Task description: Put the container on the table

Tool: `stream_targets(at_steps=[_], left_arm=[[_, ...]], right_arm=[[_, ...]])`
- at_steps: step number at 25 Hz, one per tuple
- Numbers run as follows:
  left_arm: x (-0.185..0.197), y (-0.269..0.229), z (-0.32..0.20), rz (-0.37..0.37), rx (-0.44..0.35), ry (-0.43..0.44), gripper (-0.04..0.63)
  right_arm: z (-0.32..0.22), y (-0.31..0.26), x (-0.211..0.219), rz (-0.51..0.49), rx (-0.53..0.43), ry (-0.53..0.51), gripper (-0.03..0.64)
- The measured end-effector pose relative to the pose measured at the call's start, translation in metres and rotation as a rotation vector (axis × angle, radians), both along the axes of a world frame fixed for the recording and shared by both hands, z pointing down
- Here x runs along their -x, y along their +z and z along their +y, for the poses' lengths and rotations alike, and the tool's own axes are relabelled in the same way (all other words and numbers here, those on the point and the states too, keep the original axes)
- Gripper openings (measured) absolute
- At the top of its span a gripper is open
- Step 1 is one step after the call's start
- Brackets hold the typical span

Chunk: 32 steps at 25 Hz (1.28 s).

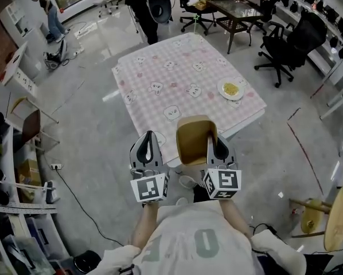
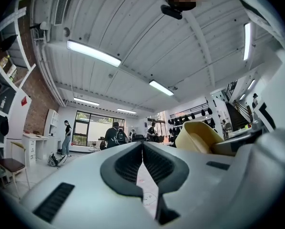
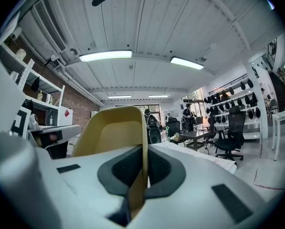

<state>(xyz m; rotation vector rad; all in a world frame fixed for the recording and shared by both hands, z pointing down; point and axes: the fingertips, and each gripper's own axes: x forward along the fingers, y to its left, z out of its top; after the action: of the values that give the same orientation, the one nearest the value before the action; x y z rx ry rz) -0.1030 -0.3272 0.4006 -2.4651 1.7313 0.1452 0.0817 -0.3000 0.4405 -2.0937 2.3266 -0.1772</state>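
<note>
Yellow container (image 1: 194, 137) in right gripper (image 3: 143, 173)

The container (image 1: 195, 139) in my right gripper (image 3: 145, 168) looks like smooth, matt tan plastic; my shell is matt grey plastic with black ribbed pads (image 3: 118, 173). Mid-frame, the table (image 1: 177, 79) wears soft checked cloth, and the floor (image 1: 97, 119) is glossy.

The person wears a pale T-shirt (image 1: 197, 242) with large grey lettering. The left gripper (image 1: 148, 136) and right gripper (image 1: 215, 144) are light grey with black ribbed linings and black-and-white marker cubes (image 1: 149, 188).
</note>
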Motion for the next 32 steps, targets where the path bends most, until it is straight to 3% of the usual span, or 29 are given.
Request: stream_targets(at_steps=[12, 16, 24, 32], left_arm=[[-0.024, -0.01, -0.066, -0.003, 0.001, -0.048, 0.029], [-0.033, -0.007, -0.077, -0.009, 0.012, -0.052, 0.029], [-0.032, -0.002, -0.087, -0.024, 0.035, -0.091, 0.029], [-0.014, 0.012, -0.095, -0.024, 0.088, -0.165, 0.029]], right_arm=[[-0.073, -0.002, -0.035, -0.014, 0.023, -0.018, 0.032], [-0.113, 0.002, -0.047, -0.024, 0.076, -0.019, 0.032], [-0.2, 0.038, -0.067, -0.079, 0.323, -0.018, 0.032], [-0.259, 0.112, -0.07, -0.096, 0.601, -0.056, 0.032]])
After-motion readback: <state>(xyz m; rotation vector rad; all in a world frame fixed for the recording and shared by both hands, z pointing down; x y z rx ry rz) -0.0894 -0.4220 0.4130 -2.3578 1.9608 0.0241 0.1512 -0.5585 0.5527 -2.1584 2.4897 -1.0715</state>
